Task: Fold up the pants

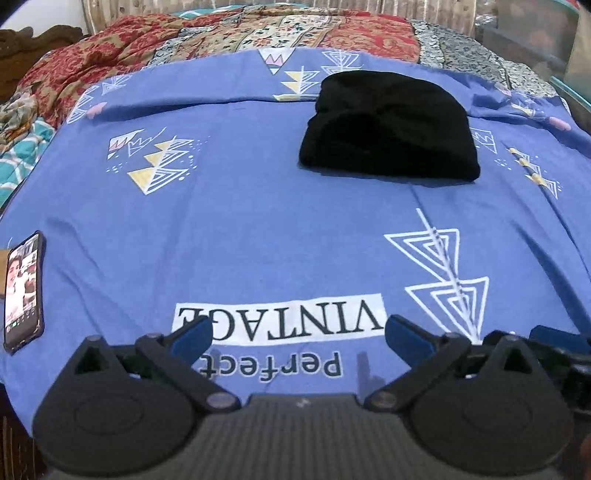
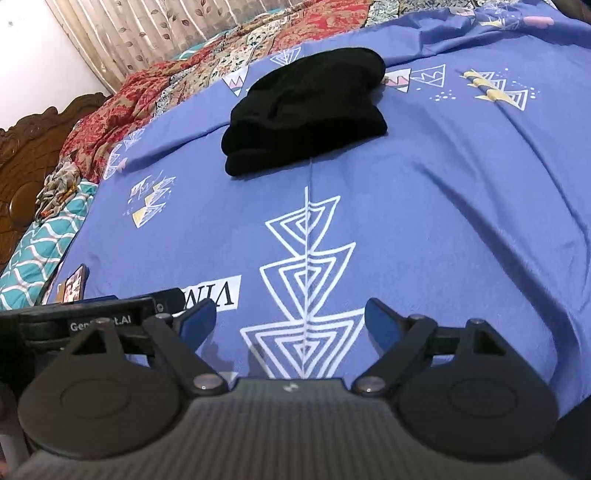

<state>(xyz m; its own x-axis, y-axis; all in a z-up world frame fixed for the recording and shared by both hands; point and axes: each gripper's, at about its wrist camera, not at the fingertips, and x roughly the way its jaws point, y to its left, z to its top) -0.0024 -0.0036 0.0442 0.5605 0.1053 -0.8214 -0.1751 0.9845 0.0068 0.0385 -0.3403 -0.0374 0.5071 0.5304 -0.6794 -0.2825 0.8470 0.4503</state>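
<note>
The black pants (image 1: 391, 129) lie folded into a thick bundle on the blue printed bedsheet (image 1: 258, 221), well beyond both grippers. In the right wrist view the same pants (image 2: 306, 110) show stacked layers along their near edge. My left gripper (image 1: 298, 334) hovers over the "Perfect VINTAGE" print near the bed's front edge, jaws wide apart and empty. My right gripper (image 2: 290, 321) stands open over the white triangle pattern, nothing between its blue pads. The left gripper's body (image 2: 92, 317) shows beside it at the left.
A phone (image 1: 24, 291) with a lit screen lies on the sheet at the left edge. Red patterned bedding (image 1: 110, 48) and a teal quilt (image 2: 40, 251) are piled along the far and left sides. A carved wooden headboard (image 2: 22, 158) and a curtain (image 2: 166, 33) stand behind.
</note>
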